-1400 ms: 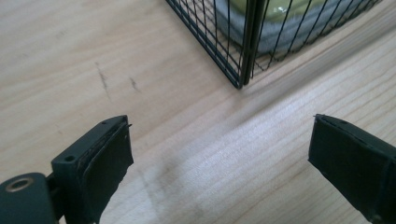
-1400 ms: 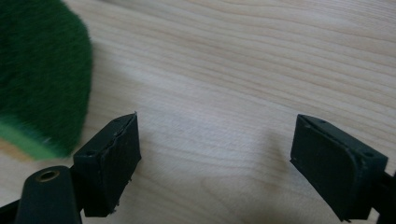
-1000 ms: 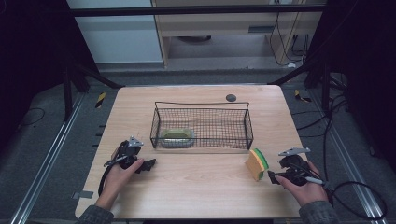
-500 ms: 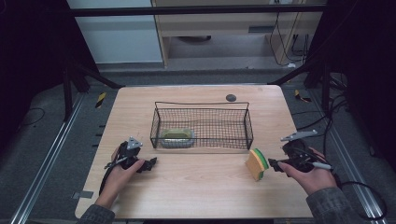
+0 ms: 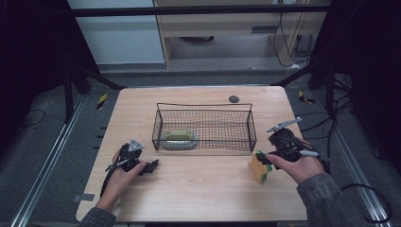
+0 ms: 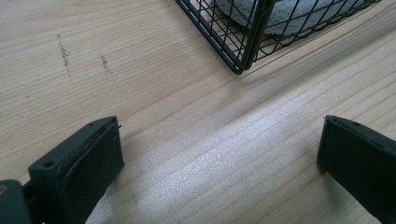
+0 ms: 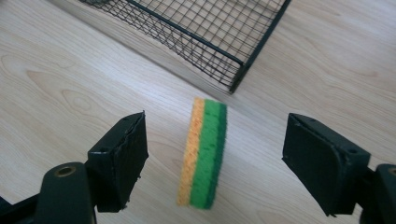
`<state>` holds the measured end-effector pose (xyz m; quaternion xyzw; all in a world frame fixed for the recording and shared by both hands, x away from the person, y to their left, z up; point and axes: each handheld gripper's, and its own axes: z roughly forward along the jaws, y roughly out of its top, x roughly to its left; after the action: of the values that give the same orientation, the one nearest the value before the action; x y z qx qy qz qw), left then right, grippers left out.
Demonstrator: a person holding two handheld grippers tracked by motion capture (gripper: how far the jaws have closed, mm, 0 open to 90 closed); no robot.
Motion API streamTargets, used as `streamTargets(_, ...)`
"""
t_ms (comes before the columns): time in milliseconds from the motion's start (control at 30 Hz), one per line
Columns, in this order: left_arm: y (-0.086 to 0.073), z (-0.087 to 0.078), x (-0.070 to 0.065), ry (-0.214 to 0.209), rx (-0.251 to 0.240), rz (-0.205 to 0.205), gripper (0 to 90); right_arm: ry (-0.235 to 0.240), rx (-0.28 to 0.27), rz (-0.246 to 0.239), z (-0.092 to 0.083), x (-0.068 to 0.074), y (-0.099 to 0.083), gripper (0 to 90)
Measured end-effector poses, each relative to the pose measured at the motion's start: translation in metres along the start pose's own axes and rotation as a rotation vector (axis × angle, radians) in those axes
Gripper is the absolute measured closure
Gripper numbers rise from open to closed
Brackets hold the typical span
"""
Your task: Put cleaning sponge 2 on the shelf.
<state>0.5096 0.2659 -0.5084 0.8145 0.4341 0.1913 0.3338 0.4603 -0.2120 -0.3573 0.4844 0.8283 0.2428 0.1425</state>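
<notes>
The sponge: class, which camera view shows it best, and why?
The right gripper view: the sponge stands on edge, close up, its yellow and green layers distinct, between the open tongs. The high view shows it small, beside the right hand.

From my remote station I can read no text, label, brand, number or sign on anything here, neither on the pale wooden table [image 5: 198, 189], the black wire mesh basket [image 5: 204, 108], the yellow and green sponge [image 7: 204, 154] nor the black gripper bodies.
</notes>
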Motion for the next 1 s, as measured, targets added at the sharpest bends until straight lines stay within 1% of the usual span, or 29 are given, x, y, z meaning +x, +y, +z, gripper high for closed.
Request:
streamTargets(233, 0.001, 0.000, 0.000, -0.001, 0.004, 0.002, 0.0, 0.018, 0.054, -0.009, 0.022, 0.007, 0.007, 26.1)
streamTargets(300, 0.000, 0.000, 0.000, -0.003, 0.002, 0.003, 0.0, 0.012, 0.078, -0.009, 0.029, 0.008, 0.006, 26.4)
streamTargets(400, 0.000, 0.000, 0.001, -0.004, 0.002, 0.004, 0.0, -0.013, 0.110, -0.024, 0.037, 0.007, 0.003, 26.6)
streamTargets(500, 0.000, 0.000, 0.001, -0.004, 0.002, 0.005, 0.0, -0.012, 0.138, -0.004, 0.045, 0.005, -0.001, 28.5)
streamTargets(533, 0.000, 0.000, 0.001, -0.005, 0.002, 0.005, 0.0, -0.002, 0.147, -0.005, 0.047, 0.004, -0.003, 29.1)
streamTargets(567, 0.000, 0.000, 0.001, -0.005, 0.002, 0.005, 0.0, 0.000, 0.159, 0.004, 0.050, 0.004, -0.005, 29.9)
streamTargets(600, 0.000, 0.000, 0.001, -0.005, 0.002, 0.005, 0.0, 0.009, 0.166, 0.004, 0.051, 0.003, -0.006, 31.3)
streamTargets(733, 0.000, 0.000, 0.001, -0.006, 0.000, 0.006, 0.0, 0.016, 0.185, 0.007, 0.054, 0.002, -0.007, 39.7)
streamTargets(833, 0.000, 0.000, 0.001, -0.006, 0.000, 0.006, 0.0, 0.020, 0.210, -0.007, 0.057, 0.004, -0.009, 45.0)
streamTargets(900, 0.000, 0.000, 0.001, -0.006, 0.000, 0.007, 0.0, 0.025, 0.225, -0.007, 0.058, 0.004, -0.011, 51.4)
streamTargets(1000, 0.000, 0.000, 0.001, -0.007, 0.002, 0.007, 0.0, 0.029, 0.225, -0.010, 0.059, 0.001, -0.012, 62.4)
